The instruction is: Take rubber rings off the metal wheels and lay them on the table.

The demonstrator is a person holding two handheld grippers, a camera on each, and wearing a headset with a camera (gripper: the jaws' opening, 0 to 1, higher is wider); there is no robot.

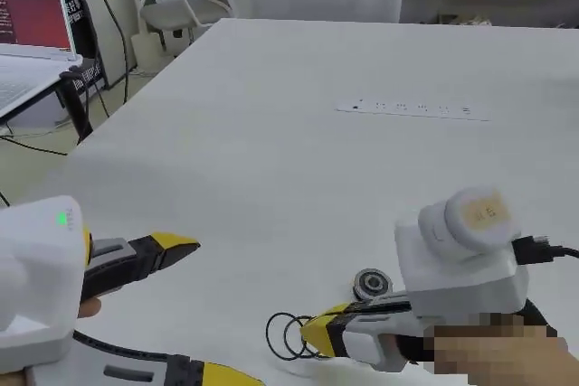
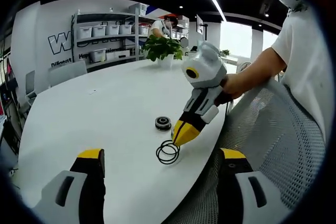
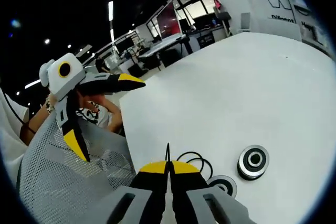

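Since the right tool (image 3: 168,167) has its jaws closed on what looks like one of the rubber rings (image 2: 168,152) by the bench's (image 1: 271,133) near edge, just beside a metal wheel (image 3: 253,162), lower the tips and part them slowly so it drops flat; the left tool (image 2: 161,156) hangs open and empty. A second wheel (image 3: 224,184) sits half hidden behind the jaw, and whether either wears a ring is unclear.

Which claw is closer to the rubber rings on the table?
Right. The right claw is shut on the rubber rings; the left claw hangs open off to their left.
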